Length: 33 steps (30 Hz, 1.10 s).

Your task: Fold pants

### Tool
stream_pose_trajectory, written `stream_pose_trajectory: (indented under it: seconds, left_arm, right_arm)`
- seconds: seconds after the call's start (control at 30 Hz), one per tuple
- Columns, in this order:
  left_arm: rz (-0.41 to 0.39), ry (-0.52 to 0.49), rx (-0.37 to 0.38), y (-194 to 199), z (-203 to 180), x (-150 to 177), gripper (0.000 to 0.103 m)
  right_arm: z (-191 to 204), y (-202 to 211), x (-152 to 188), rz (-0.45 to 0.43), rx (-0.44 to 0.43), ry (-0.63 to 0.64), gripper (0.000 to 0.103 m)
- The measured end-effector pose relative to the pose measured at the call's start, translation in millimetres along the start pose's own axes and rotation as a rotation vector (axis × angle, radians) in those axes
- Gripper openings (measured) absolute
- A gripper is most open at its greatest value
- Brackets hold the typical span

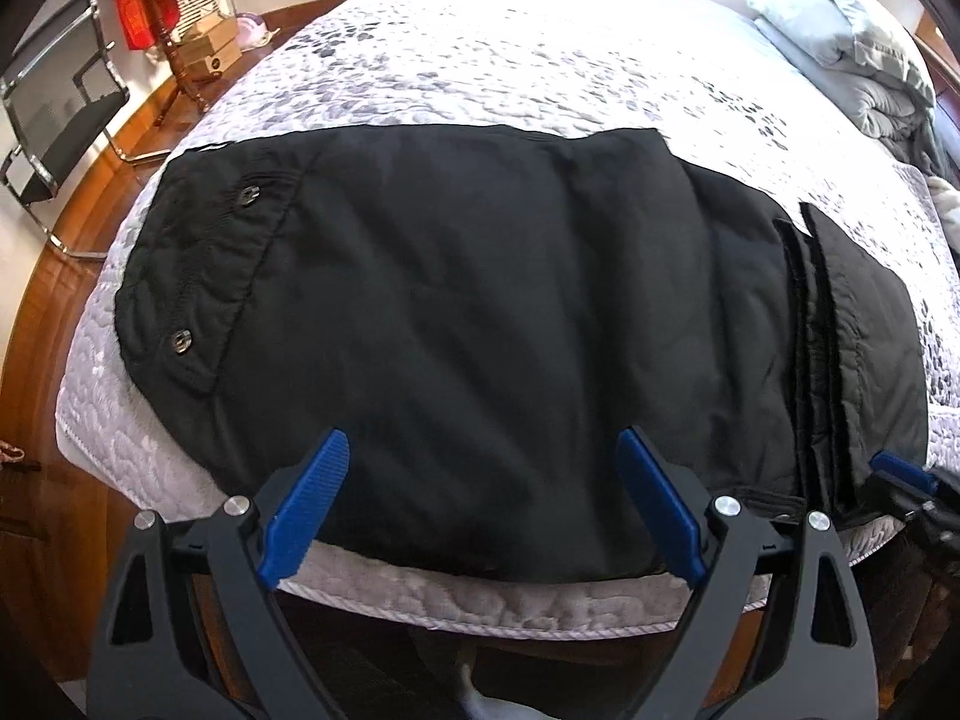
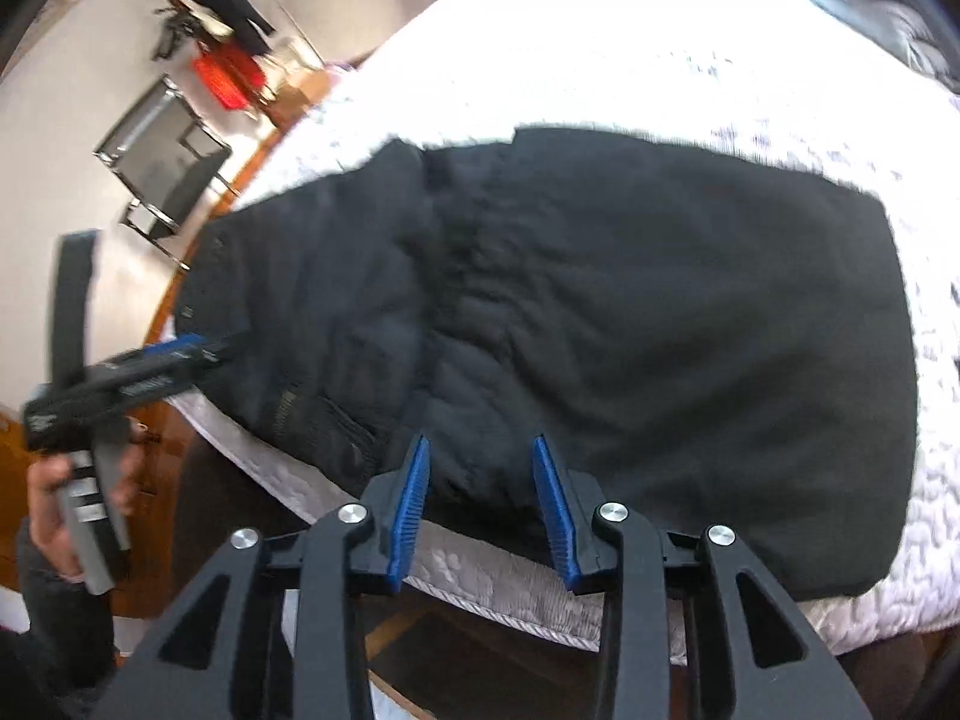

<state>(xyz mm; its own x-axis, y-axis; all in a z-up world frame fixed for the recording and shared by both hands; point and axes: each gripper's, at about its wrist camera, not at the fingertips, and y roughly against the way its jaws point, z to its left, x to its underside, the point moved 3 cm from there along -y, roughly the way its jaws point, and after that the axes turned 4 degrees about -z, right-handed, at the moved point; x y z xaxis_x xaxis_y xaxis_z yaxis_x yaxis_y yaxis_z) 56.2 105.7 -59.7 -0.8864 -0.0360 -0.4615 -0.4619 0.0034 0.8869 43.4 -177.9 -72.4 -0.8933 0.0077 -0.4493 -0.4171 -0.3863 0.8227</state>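
Observation:
Black padded pants [image 1: 480, 300] lie folded flat on the bed, the waistband with two metal snaps [image 1: 180, 339] at the left and stacked leg edges [image 1: 816, 360] at the right. My left gripper [image 1: 483, 438] hangs wide open over the pants' near edge, nothing between its blue pads. In the right wrist view my right gripper [image 2: 480, 444] stands partly open above a bulge of the pants [image 2: 600, 300] near the front edge, its pads not pressing the cloth. A hand [image 2: 54, 504] holds the left gripper [image 2: 180, 351] at the left. The right gripper [image 1: 900, 468] shows at the right edge.
A white and grey quilted cover [image 1: 480, 60] spreads over the bed. A grey duvet [image 1: 840, 30] is bunched at the far right. On the wooden floor [image 1: 72, 276] to the left stand a metal-framed chair [image 1: 60, 114], a red bag [image 1: 144, 12] and boxes [image 1: 207, 51].

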Motion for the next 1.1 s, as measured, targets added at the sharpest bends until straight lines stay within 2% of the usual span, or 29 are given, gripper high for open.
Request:
stream_pose_trajectory:
  seconds: [0.1, 0.27, 0.37, 0.5, 0.63, 0.77, 0.87, 0.97, 1.1]
  left_arm:
    - [0.011, 0.02, -0.008, -4, 9, 2, 0.091]
    - [0.019, 0.033, -0.026, -10, 21, 5, 0.091]
    - [-0.018, 0.056, -0.045, -4, 37, 4, 0.091]
    - [-0.034, 0.196, -0.055, -2, 80, 0, 0.091]
    - [-0.012, 0.35, -0.027, -15, 123, 0, 0.091]
    - [-0.021, 0.44, 0.007, -28, 142, 0, 0.091]
    - [-0.038, 0.507, 0.043, -38, 148, 1, 0.096]
    - [-0.074, 0.55, 0.011, -42, 149, 3, 0.1]
    - [-0.107, 0.554, -0.09, -39, 134, 6, 0.101]
  right_arm:
    - [5, -16, 7, 0.009, 0.072, 0.011, 0.038]
    - [15, -19, 4, 0.014, 0.15, 0.06, 0.038]
    - [28, 1, -10, -0.06, 0.137, 0.054, 0.038]
    - [49, 5, -29, -0.079, 0.119, 0.104, 0.044]
    - [55, -13, -31, -0.041, 0.135, 0.106, 0.044]
    - [47, -28, -23, 0.003, 0.138, 0.079, 0.044]
    - [45, -33, -20, 0.017, 0.154, 0.098, 0.044]
    - [45, -37, -19, 0.031, 0.168, 0.115, 0.046]
    - [49, -45, -19, 0.05, 0.195, 0.157, 0.05]
